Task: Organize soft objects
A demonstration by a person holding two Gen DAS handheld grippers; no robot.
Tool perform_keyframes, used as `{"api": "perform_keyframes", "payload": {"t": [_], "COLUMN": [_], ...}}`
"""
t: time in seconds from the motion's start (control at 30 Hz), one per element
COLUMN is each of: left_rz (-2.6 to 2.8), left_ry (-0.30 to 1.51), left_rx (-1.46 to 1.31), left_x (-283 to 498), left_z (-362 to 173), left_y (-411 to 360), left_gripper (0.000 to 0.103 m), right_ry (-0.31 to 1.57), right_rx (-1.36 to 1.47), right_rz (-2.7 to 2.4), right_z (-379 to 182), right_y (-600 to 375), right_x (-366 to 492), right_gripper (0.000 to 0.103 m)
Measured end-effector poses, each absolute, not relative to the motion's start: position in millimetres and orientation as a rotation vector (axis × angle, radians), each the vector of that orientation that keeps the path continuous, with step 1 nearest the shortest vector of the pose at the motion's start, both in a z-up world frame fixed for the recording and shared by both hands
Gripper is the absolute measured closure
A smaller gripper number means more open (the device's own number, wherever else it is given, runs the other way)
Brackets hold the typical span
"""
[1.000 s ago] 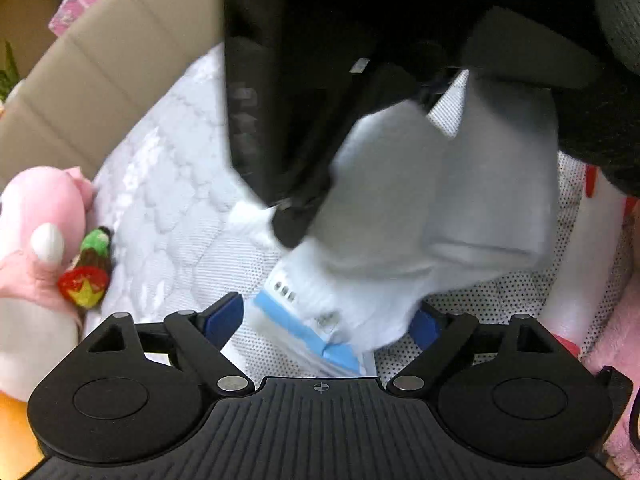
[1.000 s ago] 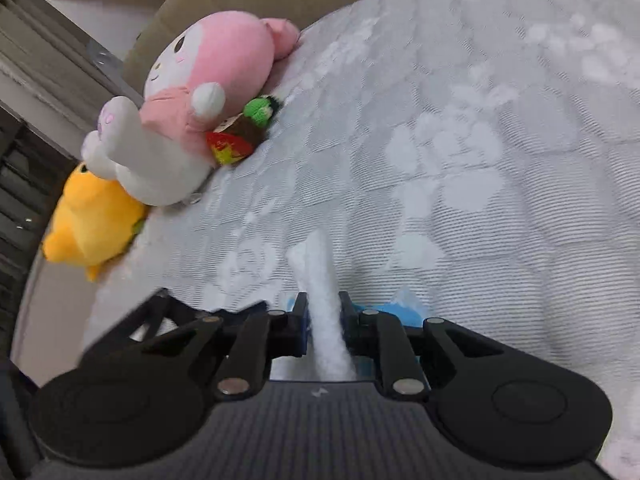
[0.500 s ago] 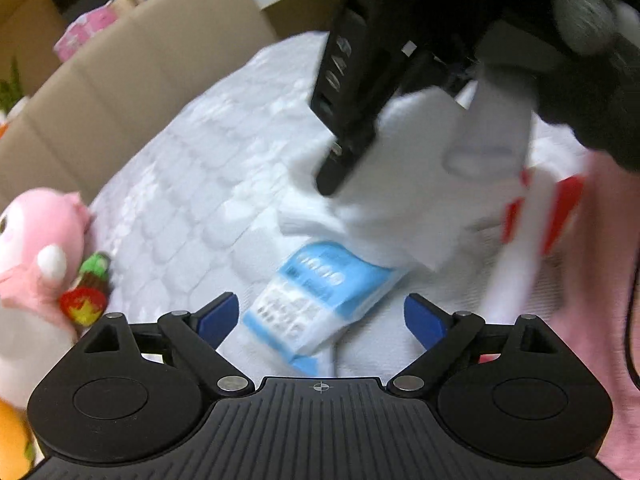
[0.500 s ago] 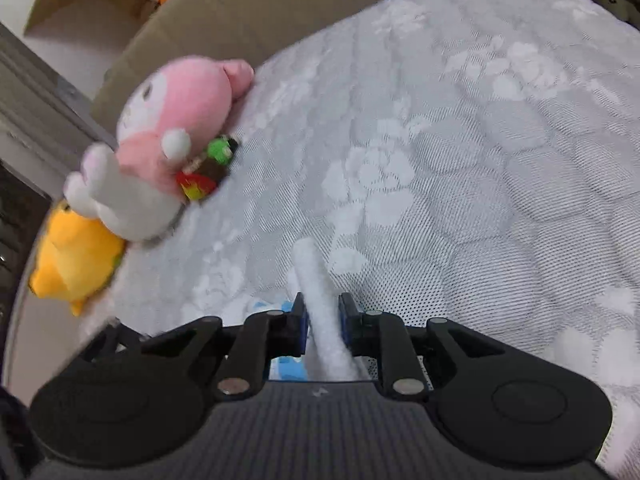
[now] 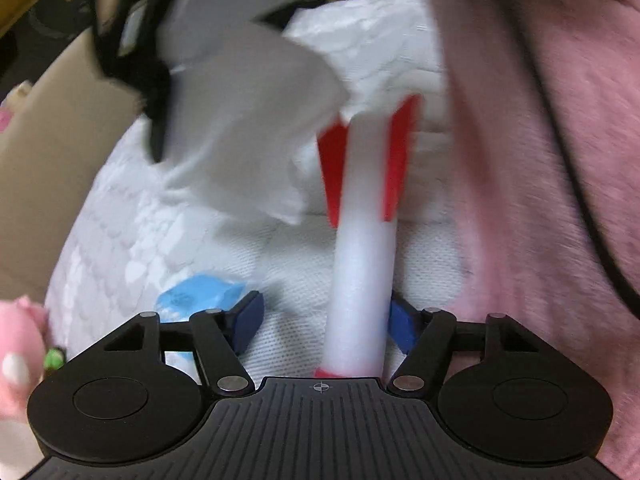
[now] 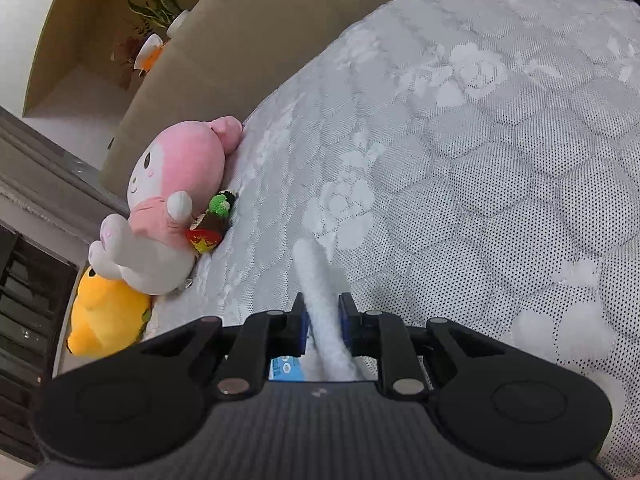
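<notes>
On the white flowered bed [image 6: 460, 168], the right gripper [image 6: 323, 320] has its fingers pressed tight on a strip of white cloth [image 6: 316, 280]. The cloth sticks out past the fingers, over the bed. In the left wrist view the same cloth [image 5: 248, 120] hangs from a blurry black shape at the top left, above the bed.

The left gripper [image 5: 326, 324] has just been closing its fingers. A long white soft toy [image 5: 360, 272] with red fins near its far end lies between them. The right finger is right beside the toy. The left finger is apart from it, with bare bed in the gap, so the toy is not pinched.

A blue and white packet [image 5: 200, 294] lies on the bed just past the left finger. Something soft and pink [image 5: 540, 200], too blurry to name, fills the right side of that view.

At the bed's left edge, next to the tan headboard [image 6: 248, 40], lies a pink and white plush [image 6: 176, 184]. A small green-topped toy [image 6: 214, 220] touches it. A yellow plush [image 6: 108, 316] sits just below them.
</notes>
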State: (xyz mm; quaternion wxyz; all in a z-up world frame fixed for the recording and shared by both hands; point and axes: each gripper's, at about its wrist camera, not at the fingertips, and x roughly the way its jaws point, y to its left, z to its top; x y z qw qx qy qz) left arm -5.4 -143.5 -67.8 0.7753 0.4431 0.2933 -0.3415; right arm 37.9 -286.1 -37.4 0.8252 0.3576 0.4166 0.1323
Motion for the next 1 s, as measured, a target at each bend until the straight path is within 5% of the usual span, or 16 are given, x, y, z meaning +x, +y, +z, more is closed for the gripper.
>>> {"api": "perform_keyframes", "payload": {"t": [0.2,0.47,0.77,1.0], "left_rz": [-0.502,-0.517,-0.501,-0.571], "left_ry": [0.706,1.005,1.392,1.401], "left_rx": [0.739,0.283,0.266,0.414], "left_x": [54,95,86,89], "left_z": [-54,-8,-44,-66], "left_y": [-109,-54,-9,-30], "left_gripper": [0.037,0.008,0.003,0.0], "right_ry": [0.831,0.838,1.041,1.147], "right_rx": [0.776,0.699,0.627,0.451], "right_rz": [0.314,0.431,0.596,0.516], "right_z": [-33,-26,-36,-52], "right_y": [-284,-247,-180,-153], "right_x": [36,32,2,-9], "right_gripper": [0.084,0.084,0.084,0.086]}}
